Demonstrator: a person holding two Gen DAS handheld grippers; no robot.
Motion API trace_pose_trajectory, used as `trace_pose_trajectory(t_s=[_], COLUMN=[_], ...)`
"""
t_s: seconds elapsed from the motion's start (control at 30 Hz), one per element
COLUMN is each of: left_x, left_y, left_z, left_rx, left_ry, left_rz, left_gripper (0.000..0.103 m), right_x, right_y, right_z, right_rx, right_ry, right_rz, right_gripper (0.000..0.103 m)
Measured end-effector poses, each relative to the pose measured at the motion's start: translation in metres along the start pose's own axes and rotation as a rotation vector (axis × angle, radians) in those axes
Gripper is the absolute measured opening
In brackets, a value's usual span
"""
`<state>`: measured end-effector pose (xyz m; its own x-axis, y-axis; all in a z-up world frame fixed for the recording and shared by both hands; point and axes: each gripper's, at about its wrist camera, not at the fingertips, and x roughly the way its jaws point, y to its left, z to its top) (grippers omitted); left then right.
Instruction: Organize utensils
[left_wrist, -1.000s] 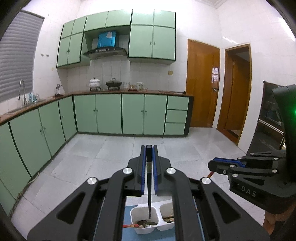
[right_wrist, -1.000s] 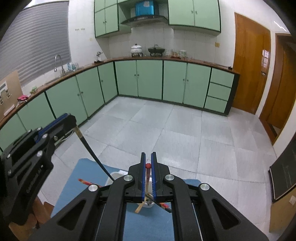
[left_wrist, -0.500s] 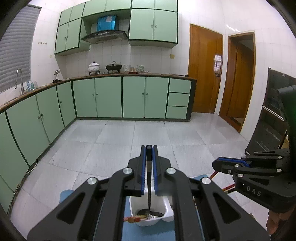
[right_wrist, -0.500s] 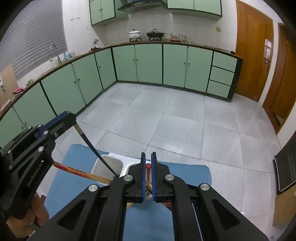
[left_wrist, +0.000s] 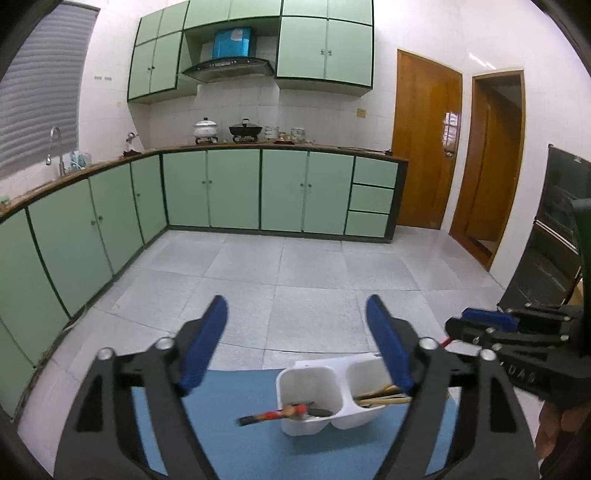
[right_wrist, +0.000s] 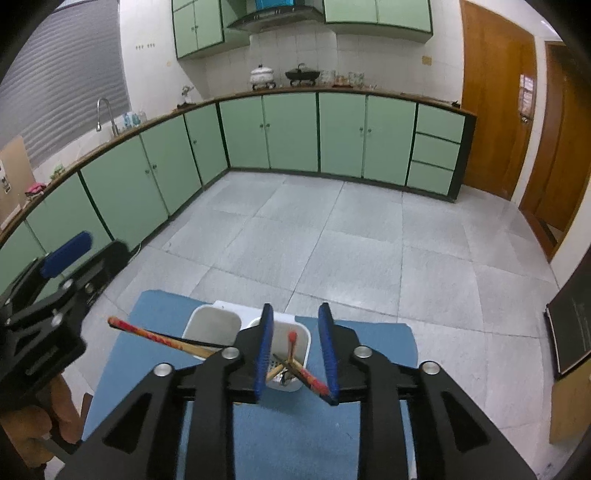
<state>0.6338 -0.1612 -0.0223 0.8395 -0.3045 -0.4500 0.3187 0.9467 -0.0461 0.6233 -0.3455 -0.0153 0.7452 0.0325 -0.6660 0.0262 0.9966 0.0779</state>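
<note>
A white two-compartment utensil holder stands on a blue mat. My left gripper is opening wide above it, with nothing between its fingers. A red-patterned chopstick and a thin black stick lean out of the left compartment. Wooden chopsticks lie in the other one. My right gripper is opening over that compartment. A red-tipped chopstick stands loose between its pads, and a second one leans towards the right finger.
The mat covers a small table over a pale tiled floor. Green cabinets line the left and far walls, and wooden doors are at the right. A dark glass-fronted unit stands close on the right. A hand holds the left gripper's handle.
Both grippers have sunk towards the holder and opened. The left has let go of the black stick and the right of its chopstick, which now rest in the holder.
</note>
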Motion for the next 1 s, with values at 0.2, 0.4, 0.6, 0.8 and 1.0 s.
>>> trace_pose_trajectory(t_s=[0.2,0.4,0.6,0.8,1.0], left_x=[-0.041,-0.096,-0.160,-0.209,-0.250], left_y=[0.009,0.016,0.026,0.028,0.025], left_z=[-0.004,-0.023,-0.046,-0.067,-0.098], left_rx=[0.014,0.066,0.061,0.044,0.038], left_ry=[0.005,0.002,-0.007,0.010,0.019], left_rz=[0.023,0.079,0.105,0.108,0.109], left_gripper=[0.090,0.094,0.094,0.094,0.094], right_x=[-0.040,-0.096,-0.145,-0.175,-0.202], right_y=[0.002,0.009,0.020,0.035,0.042], right_z=[-0.008,-0.035,-0.073,-0.116,-0.159], right_rx=[-0.011,0.002,0.017,-0.013,-0.026], right_ry=[-0.093,-0.199,-0.255,-0.251,-0.238], right_rz=[-0.033,-0.048,-0.023,-0.032,-0.048], right_gripper=[0.051,0.074,0.080,0.081,0.082])
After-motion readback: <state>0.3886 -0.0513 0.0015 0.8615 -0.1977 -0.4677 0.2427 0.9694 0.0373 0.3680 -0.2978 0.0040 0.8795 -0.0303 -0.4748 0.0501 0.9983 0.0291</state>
